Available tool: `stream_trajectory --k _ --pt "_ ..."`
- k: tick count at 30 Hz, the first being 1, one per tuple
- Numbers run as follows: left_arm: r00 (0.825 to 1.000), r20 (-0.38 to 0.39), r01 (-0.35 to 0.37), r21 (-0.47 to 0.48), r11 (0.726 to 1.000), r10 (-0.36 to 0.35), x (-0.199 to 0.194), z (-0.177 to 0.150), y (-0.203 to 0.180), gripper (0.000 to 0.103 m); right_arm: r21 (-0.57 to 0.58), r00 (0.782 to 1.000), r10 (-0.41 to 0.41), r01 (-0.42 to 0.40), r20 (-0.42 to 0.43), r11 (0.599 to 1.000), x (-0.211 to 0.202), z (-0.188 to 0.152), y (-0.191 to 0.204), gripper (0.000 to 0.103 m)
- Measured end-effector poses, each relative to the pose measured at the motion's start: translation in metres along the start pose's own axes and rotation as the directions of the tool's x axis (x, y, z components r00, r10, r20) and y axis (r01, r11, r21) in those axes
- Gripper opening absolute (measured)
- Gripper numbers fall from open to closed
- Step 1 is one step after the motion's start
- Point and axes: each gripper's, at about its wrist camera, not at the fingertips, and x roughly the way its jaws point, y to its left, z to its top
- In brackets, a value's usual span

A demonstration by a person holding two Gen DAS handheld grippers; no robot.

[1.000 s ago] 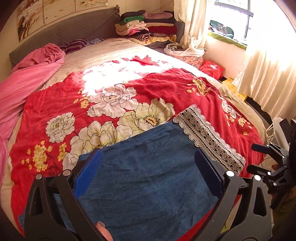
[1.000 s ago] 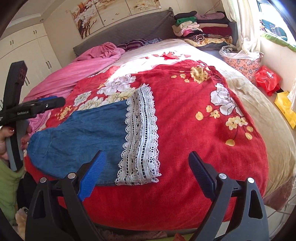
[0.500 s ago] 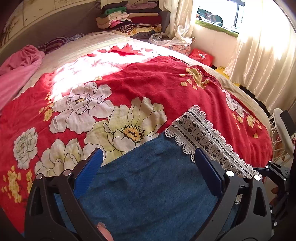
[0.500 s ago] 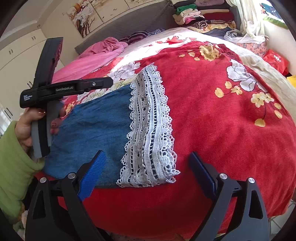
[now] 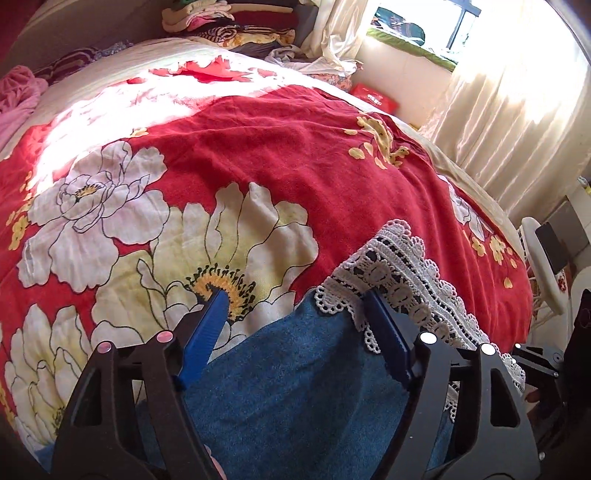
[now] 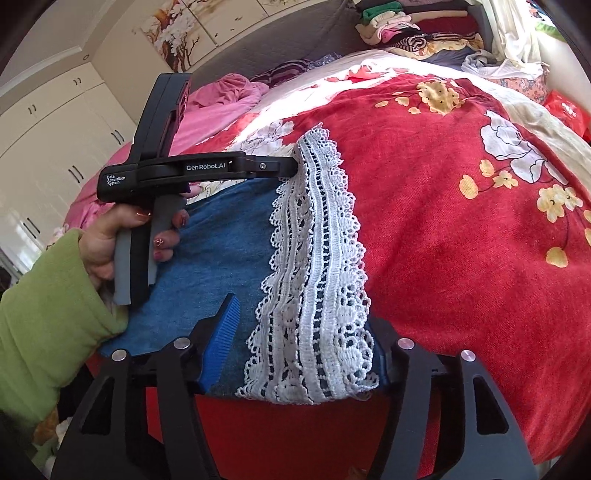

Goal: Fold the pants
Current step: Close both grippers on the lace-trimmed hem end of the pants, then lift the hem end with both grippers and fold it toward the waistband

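A bed (image 6: 546,122) carries a red floral blanket (image 5: 280,155), on which blue pants (image 6: 229,236) with a white lace hem (image 6: 317,258) lie flat near its front edge, with a pink quilt (image 6: 221,107) bunched at the far side.

Both wrist views close over pants (image 5: 295,387)

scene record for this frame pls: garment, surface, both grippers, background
garment: blue denim pants, white lace hem, lying flat
surface: red floral bedspread
left gripper: open, at far corner of the lace hem
right gripper: open, straddling near corner of the lace hem
background: stack of folded clothes, pink blanket
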Motion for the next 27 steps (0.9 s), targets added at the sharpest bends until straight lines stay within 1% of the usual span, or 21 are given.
stream_trajectory --k 3,6,8,9,10,11,14,16,17,19,21,23,25,27 --pt "0.998 -0.015 0.054 0.019 0.998 -0.054 0.006 -0.001 -0.005 0.065 0.016 1.000 0.025 -0.025 0.001 1.000 0.000 0.002 -0.001 0.049" --pt "0.997 -0.025 0.067 0.025 0.997 -0.066 0.012 -0.002 -0.008 0.064 0.017 0.999 0.042 -0.042 -0.005 0.999 0.002 0.002 0.002 0.049" --pt "0.995 -0.032 0.095 0.003 0.995 -0.095 0.015 -0.001 -0.001 0.064 0.014 0.999 0.054 -0.054 -0.007 0.998 0.004 0.004 0.003 0.049" --pt "0.993 -0.033 0.109 -0.014 0.994 -0.110 0.016 -0.001 0.001 0.064 0.014 0.999 0.052 -0.052 -0.010 0.999 0.007 0.004 0.003 0.047" --pt "0.993 -0.031 0.115 -0.020 0.993 -0.116 0.016 -0.002 0.002 0.061 0.016 0.999 0.051 -0.050 -0.013 0.999 0.009 0.004 0.003 0.046" --pt "0.992 -0.030 0.123 -0.015 0.992 -0.123 0.015 -0.003 0.001 0.052 0.022 0.999 0.052 -0.051 -0.013 0.998 0.010 0.005 0.003 0.046" --pt "0.992 -0.028 0.122 0.011 0.992 -0.122 0.009 -0.006 -0.008 0.039 0.024 0.998 0.055 -0.055 -0.012 0.998 0.011 0.006 0.004 0.045" --pt "0.992 -0.040 0.117 0.006 0.993 -0.116 0.010 -0.005 -0.010 0.035 0.019 0.999 0.050 -0.050 -0.013 0.999 0.011 0.005 0.005 0.037" --pt "0.993 -0.042 0.115 -0.004 0.993 -0.115 0.009 -0.005 -0.009 0.031 0.022 0.999 0.050 -0.050 -0.013 0.999 0.010 0.005 0.003 0.035" --pt "0.995 -0.026 0.097 -0.025 0.995 -0.097 0.006 -0.006 -0.010 0.026 0.024 0.999 0.053 -0.053 -0.011 0.998 0.009 0.006 0.002 0.031" --pt "0.997 -0.014 0.070 -0.040 0.997 -0.070 0.003 -0.009 -0.012 0.022 0.009 0.999 0.052 -0.052 -0.009 0.999 0.009 0.006 0.005 0.028" --pt "0.998 0.003 0.057 -0.038 0.998 -0.057 -0.001 -0.011 -0.015 0.018 0.010 0.998 0.056 -0.056 -0.008 0.998 0.009 0.007 0.008 0.025" --pt "0.998 0.019 0.066 -0.042 0.997 -0.065 -0.008 -0.012 -0.014 0.014 0.004 0.998 0.068 -0.068 -0.006 0.998 0.008 0.009 0.012 0.022" --pt "0.994 0.038 0.100 -0.071 0.992 -0.098 -0.015 -0.013 -0.008 0.013 -0.013 0.997 0.076 -0.076 0.000 0.997 0.006 0.011 0.020 0.022"
